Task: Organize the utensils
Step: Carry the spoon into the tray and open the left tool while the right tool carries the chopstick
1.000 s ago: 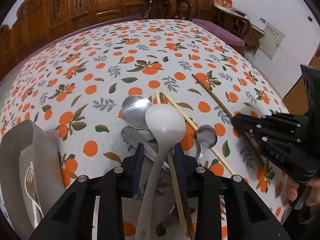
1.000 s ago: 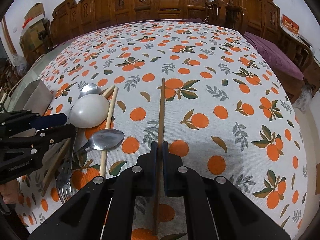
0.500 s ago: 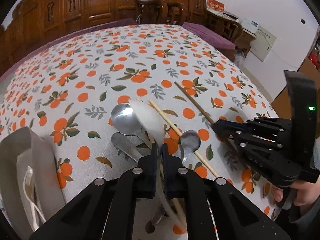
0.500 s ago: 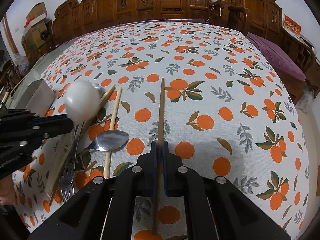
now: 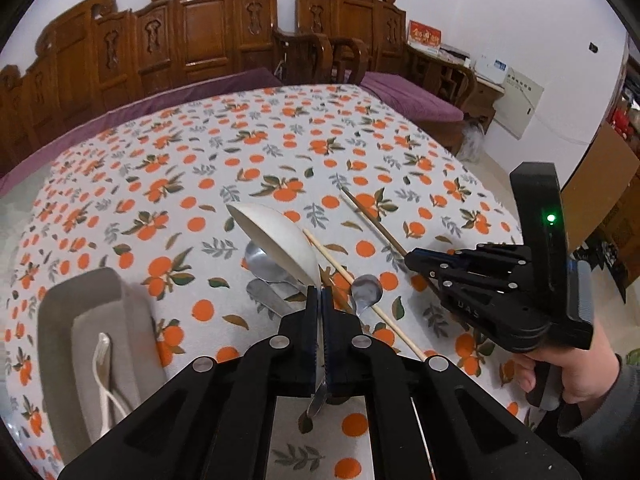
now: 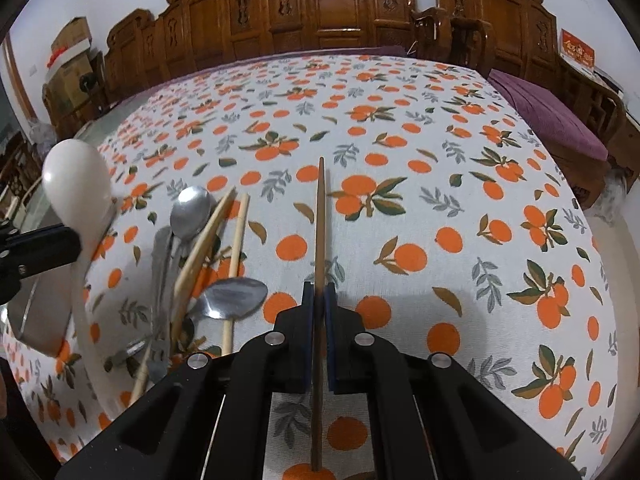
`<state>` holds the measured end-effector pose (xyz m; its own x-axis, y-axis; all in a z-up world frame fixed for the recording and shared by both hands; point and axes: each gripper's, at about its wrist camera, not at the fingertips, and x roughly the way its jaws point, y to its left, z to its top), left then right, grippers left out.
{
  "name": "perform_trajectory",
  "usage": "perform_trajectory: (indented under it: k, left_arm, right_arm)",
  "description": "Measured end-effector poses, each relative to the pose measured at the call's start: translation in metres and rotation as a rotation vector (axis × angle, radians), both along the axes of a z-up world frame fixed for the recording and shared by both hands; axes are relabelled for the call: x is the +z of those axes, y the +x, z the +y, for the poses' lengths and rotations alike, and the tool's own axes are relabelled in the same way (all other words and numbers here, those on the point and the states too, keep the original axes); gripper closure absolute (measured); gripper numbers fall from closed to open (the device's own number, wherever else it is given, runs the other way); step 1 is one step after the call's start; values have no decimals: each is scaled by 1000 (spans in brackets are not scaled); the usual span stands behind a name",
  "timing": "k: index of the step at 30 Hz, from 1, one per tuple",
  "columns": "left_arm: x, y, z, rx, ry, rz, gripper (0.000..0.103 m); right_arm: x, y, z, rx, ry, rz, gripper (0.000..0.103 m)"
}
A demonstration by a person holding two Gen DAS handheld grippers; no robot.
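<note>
- Left gripper (image 5: pixel 320 300), lower centre of the left view: jaws closed tight on the handle of the white ladle (image 5: pixel 276 240); the bowl sits raised above the pile of utensils.
- Right gripper (image 6: pixel 319 300), lower centre of the right view: jaws clamped on the dark chopstick (image 6: pixel 320 216), which runs straight up the frame over the tablecloth (image 6: pixel 440 160).
- Metal spoons (image 6: pixel 190 210) and pale chopsticks (image 6: pixel 238 236) lie heaped at left.
- Grey tray (image 5: pixel 60 320), lower left of the left view, holds a white fork (image 5: pixel 102 364).
</note>
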<state>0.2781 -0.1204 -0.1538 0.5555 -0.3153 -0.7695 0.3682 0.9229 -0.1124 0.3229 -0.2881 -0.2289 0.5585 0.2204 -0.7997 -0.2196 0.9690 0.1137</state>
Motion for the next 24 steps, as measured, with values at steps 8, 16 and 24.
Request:
perform_trajectory:
  k: [8, 16, 24]
  left_arm:
    - [21, -15, 13, 10, 16, -33, 102]
    - [34, -29, 35, 50, 47, -47, 102]
    - [45, -41, 60, 90, 83, -57, 102]
  right_arm:
    - [21, -17, 10, 24, 37, -60, 97]
    - [39, -43, 30, 78, 60, -103, 97]
    - [53, -54, 55, 137, 66, -134, 97]
